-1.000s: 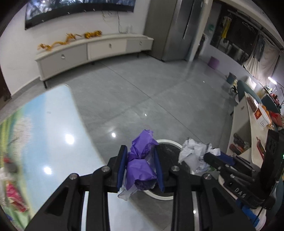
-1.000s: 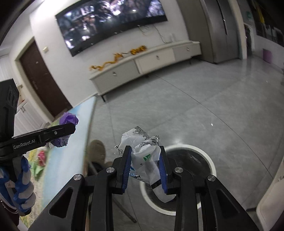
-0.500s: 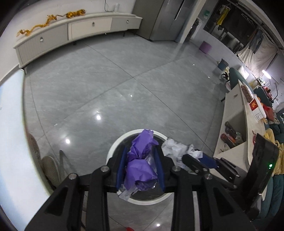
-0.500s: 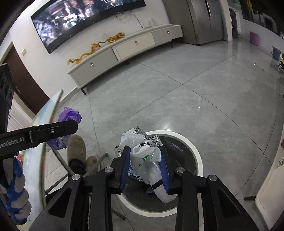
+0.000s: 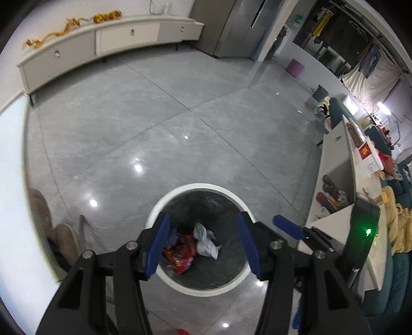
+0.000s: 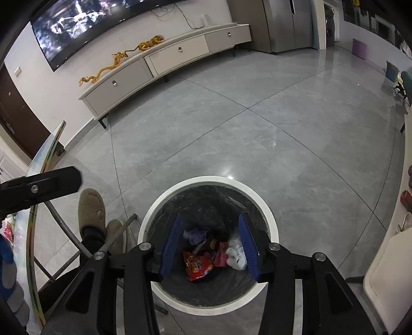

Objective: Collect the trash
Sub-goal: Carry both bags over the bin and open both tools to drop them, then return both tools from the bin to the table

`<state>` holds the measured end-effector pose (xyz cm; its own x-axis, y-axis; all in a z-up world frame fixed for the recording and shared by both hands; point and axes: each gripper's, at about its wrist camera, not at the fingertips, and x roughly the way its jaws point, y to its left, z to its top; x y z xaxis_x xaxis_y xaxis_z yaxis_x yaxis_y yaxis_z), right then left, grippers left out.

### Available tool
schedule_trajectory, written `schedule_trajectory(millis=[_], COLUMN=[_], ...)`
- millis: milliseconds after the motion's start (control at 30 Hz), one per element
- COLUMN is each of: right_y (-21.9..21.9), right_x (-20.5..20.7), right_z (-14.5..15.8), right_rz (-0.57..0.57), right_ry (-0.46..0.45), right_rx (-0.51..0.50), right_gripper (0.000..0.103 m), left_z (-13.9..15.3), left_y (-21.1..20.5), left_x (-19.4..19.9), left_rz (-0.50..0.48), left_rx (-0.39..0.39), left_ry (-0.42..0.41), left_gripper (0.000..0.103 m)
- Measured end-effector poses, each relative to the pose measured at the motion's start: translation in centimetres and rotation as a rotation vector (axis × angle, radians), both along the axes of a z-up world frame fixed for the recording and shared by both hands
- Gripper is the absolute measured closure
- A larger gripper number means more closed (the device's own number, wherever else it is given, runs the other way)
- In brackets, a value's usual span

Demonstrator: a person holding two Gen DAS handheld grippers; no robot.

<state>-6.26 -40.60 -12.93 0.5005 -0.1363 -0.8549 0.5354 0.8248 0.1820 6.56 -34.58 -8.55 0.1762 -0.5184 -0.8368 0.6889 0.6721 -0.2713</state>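
Both grippers hang directly over a round bin, pointing steeply down into it. A second ago each one gripped a piece of rubbish, the left a purple crumpled wad and the right a white printed wrapper. Now both pairs of jaws are opening, with nothing between their blue pads. Both pieces look to have dropped in, so this pair of items seems dealt with, and the hands are free to fetch more.

In the left wrist view, the left gripper (image 5: 203, 244) fills the 6 o'clock edge, and the right gripper (image 5: 291, 229) pokes in at 4 o'clock.

In the right wrist view, the right gripper (image 6: 209, 244) frames the trash bin (image 6: 211, 180), which has a white rim and a dark liner. At its bottom lie the purple wad (image 6: 194, 234) at 10 o'clock, a red snack packet (image 6: 197, 265) at 6 o'clock, and the white wrapper (image 6: 235, 253) at 3 o'clock, touching the red one.

At 9 o'clock the left gripper's black finger reaches in above a person's beige slippers (image 6: 91, 208), beside metal table legs.

Beyond the bin is a glossy grey tiled floor (image 6: 257, 128). At 12 o'clock a long white TV cabinet (image 6: 164, 59) holds a golden dragon ornament (image 6: 121, 61), under a wall-mounted television (image 6: 90, 20).
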Motion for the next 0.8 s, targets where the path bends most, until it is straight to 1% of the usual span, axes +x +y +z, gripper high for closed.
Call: schedule_trajectory(millis=[167, 367, 633, 733, 800], right_y=[0.8, 2.7, 6.6, 8.1, 9.3], right_x=[-0.5, -1.6, -2.3, -2.4, -2.4], right_z=[1.3, 4.8, 9.7, 11.2, 12.3], right_rz=[0.009, 0.031, 0.086, 0.112, 0.131], right_ry=[-0.027, -0.091, -0.174, -0.201, -0.225], right_rx=[-0.014, -0.058, -0.114, -0.126, -0.131], right_gripper=[0.057, 0.057, 0.057, 0.057, 0.057], left_z=[1.6, 3.9, 6.4, 7.6, 8.2], left_y=[3.1, 8.5, 15.1, 18.4, 20.4], left_x=[-1.2, -2.5, -3.9, -4.4, -4.6], left_rz=[0.060, 0.124, 0.216, 0.265, 0.294], left_rx=[0.005, -0.015, -0.007, -0.013, -0.018], left_ry=[-0.110, -0.206, -0.281, -0.318, -0.338], left_gripper=[0.050, 0.050, 0.050, 0.050, 0.047])
